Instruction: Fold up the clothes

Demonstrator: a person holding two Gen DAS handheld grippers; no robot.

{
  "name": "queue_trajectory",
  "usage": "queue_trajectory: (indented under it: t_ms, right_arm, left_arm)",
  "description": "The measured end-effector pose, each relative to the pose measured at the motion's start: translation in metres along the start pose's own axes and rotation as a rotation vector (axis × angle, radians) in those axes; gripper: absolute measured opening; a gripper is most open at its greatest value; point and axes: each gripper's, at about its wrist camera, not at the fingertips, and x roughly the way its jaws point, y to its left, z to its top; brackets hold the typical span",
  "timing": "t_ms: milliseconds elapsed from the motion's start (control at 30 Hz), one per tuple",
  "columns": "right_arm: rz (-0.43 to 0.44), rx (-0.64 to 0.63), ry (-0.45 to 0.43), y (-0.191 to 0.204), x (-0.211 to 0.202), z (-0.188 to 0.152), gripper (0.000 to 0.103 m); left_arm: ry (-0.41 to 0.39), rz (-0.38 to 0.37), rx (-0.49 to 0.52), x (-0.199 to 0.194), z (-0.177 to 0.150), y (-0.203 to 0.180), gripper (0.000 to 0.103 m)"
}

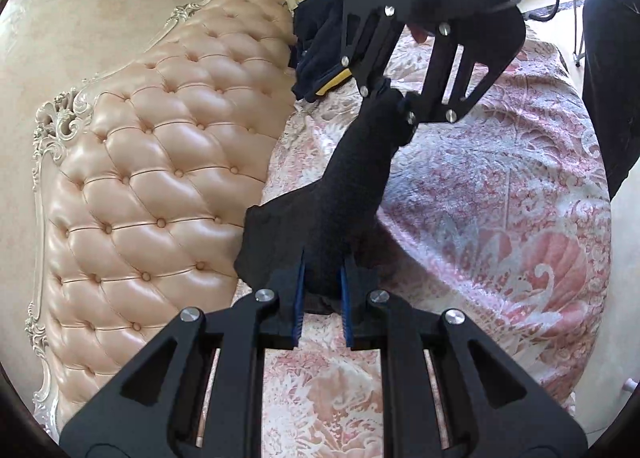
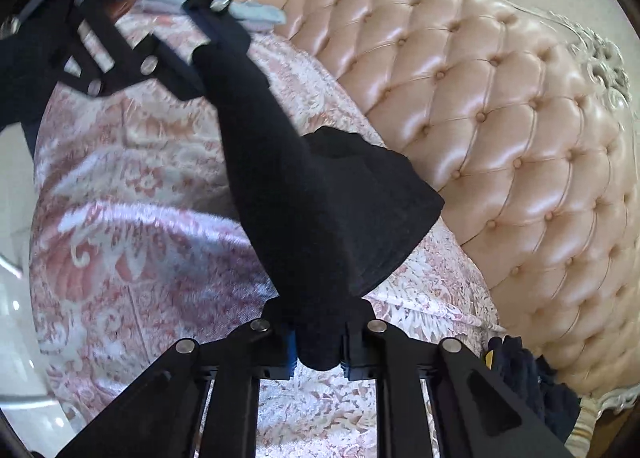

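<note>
A black garment hangs stretched between my two grippers above the sofa seat. My left gripper is shut on one end of it. My right gripper faces it from the far side and is shut on the other end. In the right wrist view my right gripper clamps the black garment, a loose flap of it hangs toward the sofa back, and my left gripper holds the far end.
A tufted peach leather sofa back with carved white trim borders the seat, which has a pink and white patterned cover. A dark navy and yellow clothes pile lies at one end of the seat, light blue cloth at the other.
</note>
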Motion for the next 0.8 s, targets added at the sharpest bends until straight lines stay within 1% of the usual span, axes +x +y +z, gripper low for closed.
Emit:
queue_trajectory:
  t_ms: [100,200,333,467,500,567,633,700,733,800]
  right_arm:
    - [-0.064,-0.022,-0.024,-0.005,-0.017,0.011,0.014]
    - [-0.11,-0.033,-0.041,-0.013,-0.036,0.023,0.014]
    - [-0.178,-0.081,-0.055,-0.022,-0.068,0.046,0.014]
    - [-0.223,-0.098,-0.083,-0.026,-0.111,0.066,0.014]
    - [-0.222,-0.095,-0.082,-0.02,-0.121,0.068,0.014]
    - [-0.208,-0.087,-0.065,-0.003,-0.137,0.067,0.014]
    - [-0.166,-0.069,-0.029,0.018,-0.14,0.057,0.014]
    - [-0.083,-0.028,0.006,0.035,-0.132,0.045,0.014]
    - [-0.032,0.001,0.024,0.04,-0.126,0.039,0.014]
    - [0.043,0.052,0.041,0.035,-0.114,0.037,0.014]
  left_arm:
    - [-0.018,0.044,0.013,-0.013,0.007,0.008,0.017]
    - [-0.03,0.089,0.014,-0.028,0.016,0.021,0.017]
    - [-0.067,0.123,-0.02,-0.067,0.025,0.035,0.017]
    - [-0.106,0.156,-0.054,-0.107,0.034,0.048,0.017]
    - [-0.114,0.13,-0.072,-0.119,0.033,0.044,0.017]
    - [-0.107,0.055,-0.087,-0.127,0.026,0.026,0.017]
    - [-0.091,-0.014,-0.099,-0.127,0.018,0.01,0.017]
    - [-0.063,-0.073,-0.11,-0.119,0.01,-0.001,0.017]
    - [-0.054,-0.1,-0.125,-0.115,0.008,0.0,0.017]
    - [-0.038,-0.154,-0.159,-0.104,0.007,0.011,0.017]
